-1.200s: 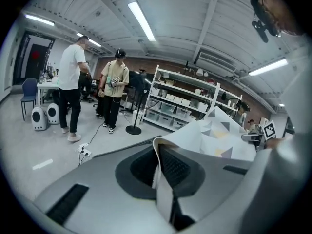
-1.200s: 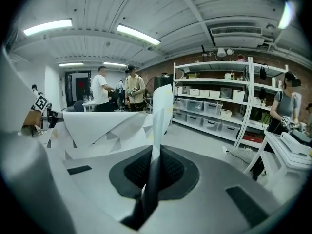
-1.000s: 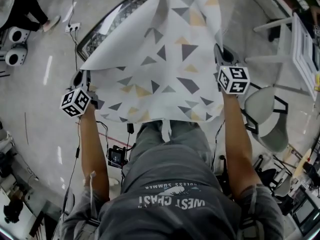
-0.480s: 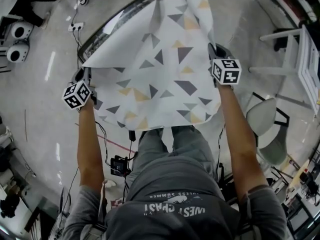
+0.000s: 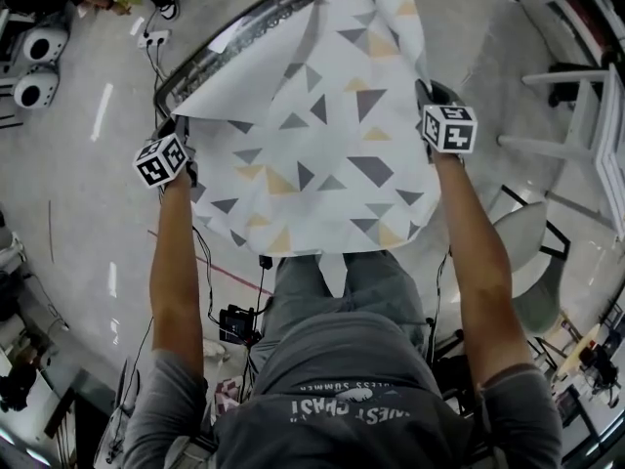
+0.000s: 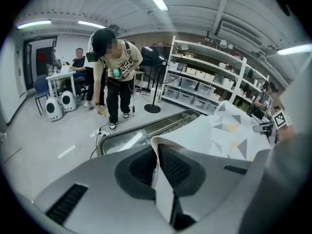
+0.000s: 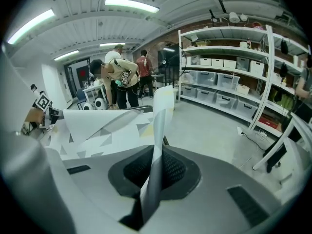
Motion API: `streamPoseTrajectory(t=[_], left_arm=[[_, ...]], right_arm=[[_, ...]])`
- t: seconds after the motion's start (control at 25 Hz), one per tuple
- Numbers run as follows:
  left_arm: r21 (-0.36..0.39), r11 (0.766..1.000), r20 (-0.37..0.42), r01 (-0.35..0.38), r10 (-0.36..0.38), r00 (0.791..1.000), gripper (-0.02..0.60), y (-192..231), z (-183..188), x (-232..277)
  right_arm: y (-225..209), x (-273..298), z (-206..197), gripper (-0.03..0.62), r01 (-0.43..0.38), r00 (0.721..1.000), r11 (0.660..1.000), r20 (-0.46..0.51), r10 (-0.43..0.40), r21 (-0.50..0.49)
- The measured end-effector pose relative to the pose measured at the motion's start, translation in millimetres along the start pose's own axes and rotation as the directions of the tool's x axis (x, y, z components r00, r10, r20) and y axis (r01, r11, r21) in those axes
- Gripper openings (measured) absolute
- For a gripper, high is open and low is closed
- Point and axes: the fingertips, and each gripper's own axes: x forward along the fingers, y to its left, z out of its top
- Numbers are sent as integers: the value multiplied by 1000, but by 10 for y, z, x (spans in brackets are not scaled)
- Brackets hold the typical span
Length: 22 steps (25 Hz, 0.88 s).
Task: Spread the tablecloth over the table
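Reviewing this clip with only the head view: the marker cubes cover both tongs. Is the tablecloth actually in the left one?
Observer: Yes. In the left gripper view the tablecloth edge sits between the left tongs, whose jaws are opening.
Operator: The right one?
Observer: Same there: tablecloth edge between the right tongs, jaws opening.
Operator: Anything past the table?
Observer: A standing fan.

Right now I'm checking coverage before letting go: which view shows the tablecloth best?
The head view: the whole tablecloth shows, over the table, whose far left rim is bare. Each gripper view shows just a cloth edge between its opening jaws and some patterned cloth beyond.
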Motion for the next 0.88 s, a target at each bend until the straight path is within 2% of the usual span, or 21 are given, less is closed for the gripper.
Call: streamPoseTrajectory(t=[0.24, 0.36, 0.44, 0.48, 0.52, 0.56, 0.6, 0.68, 0.76, 0.8, 0.84, 0.88], left_arm=[[-66, 998, -63, -18, 14, 998, 21, 249, -322, 273], [-47, 997, -109, -64, 59, 992, 50, 392, -466, 366], [52, 988, -125, -147, 152, 980, 85, 530, -472, 366], [138, 972, -121, -189, 206, 971, 117, 585, -432, 350], [245, 945, -112, -219, 252, 961, 176, 615, -382, 337], [369, 901, -103, -231, 286, 953, 227, 618, -339, 335], [499, 838, -96, -222, 307, 947, 263, 590, -315, 352], [728, 669, -100, -148, 317, 943, 268, 467, -347, 437], [862, 502, -109, -68, 314, 943, 269, 361, -414, 542], [899, 437, -109, -42, 314, 943, 268, 332, -425, 591], [918, 396, -108, -26, 312, 944, 268, 318, -418, 638], [922, 387, -110, -19, 309, 945, 268, 319, -401, 683]], right_arm=[[-155, 250, -147, 51, 5, 999, 1000, -49, -5, -2], [-178, 329, -152, 52, 11, 998, 1000, -61, -12, -12], [-189, 359, -156, 52, 17, 998, 1000, -66, -18, -12], [-199, 374, -175, 52, 19, 997, 1000, -72, -20, -10], [-207, 387, -197, 52, 20, 997, 1000, -78, -20, -7], [-213, 400, -218, 52, 20, 996, 1000, -84, -21, -5], [-221, 413, -237, 52, 21, 996, 1000, -89, -21, -6], [-245, 451, -293, 52, 22, 995, 1000, -99, -22, -7], [-265, 495, -358, 52, 21, 994, 1000, -109, -22, -7], [-264, 511, -371, 52, 21, 994, 1000, -112, -21, -7], [-263, 526, -381, 52, 21, 993, 1000, -113, -22, -8], [-262, 531, -376, 52, 24, 993, 1000, -112, -25, -11]])
